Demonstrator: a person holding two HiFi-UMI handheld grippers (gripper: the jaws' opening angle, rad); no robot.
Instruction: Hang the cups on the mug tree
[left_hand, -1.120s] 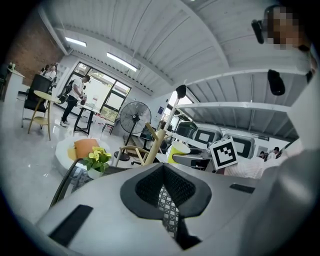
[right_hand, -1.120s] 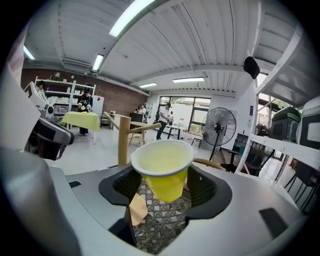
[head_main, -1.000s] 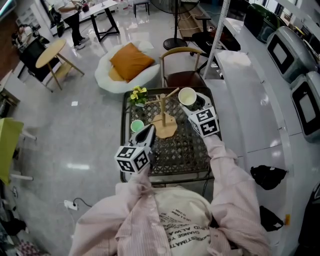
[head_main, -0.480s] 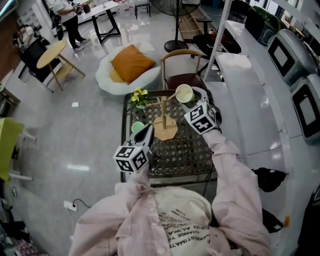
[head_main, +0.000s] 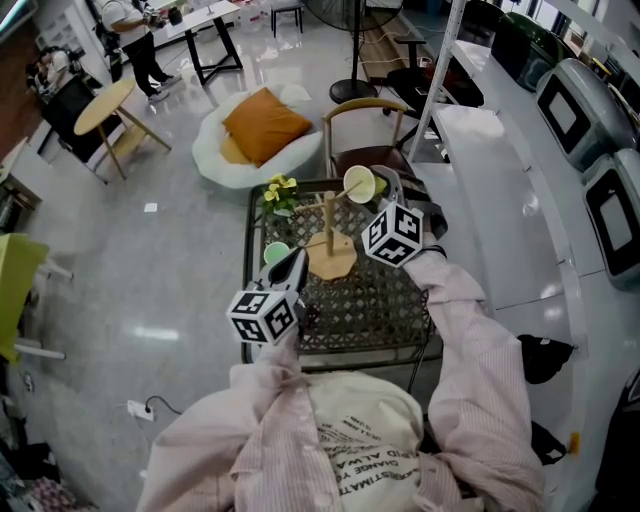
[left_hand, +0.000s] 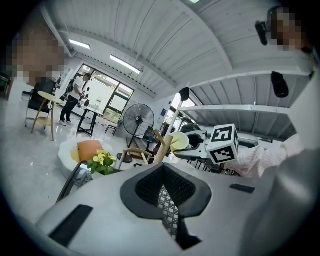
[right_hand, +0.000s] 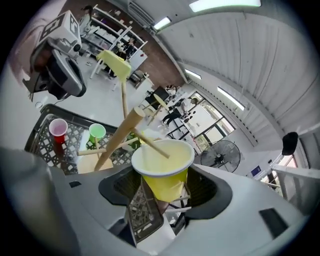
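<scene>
1. Upside-down print on the person's cream top (head_main: 372, 455), at the bottom centre of the head view, is the only lettering in sight. One word looks like "CHANGE"; the rest is too small to read.
2. The marker cubes (head_main: 393, 235) on the claws carry black-and-white square patterns.
3. The right claw (head_main: 368, 190), in the upper centre of the head view, is clamped on a yellow cup (head_main: 357, 184). Its own view shows the pads (right_hand: 140, 210) pressing the cup's tapered sides near the base, with the jaws standing wide.
4. The yellow cup is tipped on its side with its mouth turned toward the mug tree (head_main: 328, 228). A wooden peg (right_hand: 150, 145) of the tree reaches into the mouth.
5. The right arm, in a pink sleeve (head_main: 465, 330), stretches forward up the right of the frame above the metal lattice worktop (head_main: 375, 300).
6. The left claw (head_main: 296, 262), at centre left, points toward the tree's base. The left gripper view shows its jaws together with nothing between them, and the arm is bent close to the body.
7. A green cup (head_main: 275, 252) stands upright on the worktop, just left of the left claw's tip in the frame.
8. In the right gripper view a red cup (right_hand: 58, 129) stands beside the green one at the left edge.
9. Yellow flowers (head_main: 277, 188) sit at the worktop's upper left corner.
</scene>
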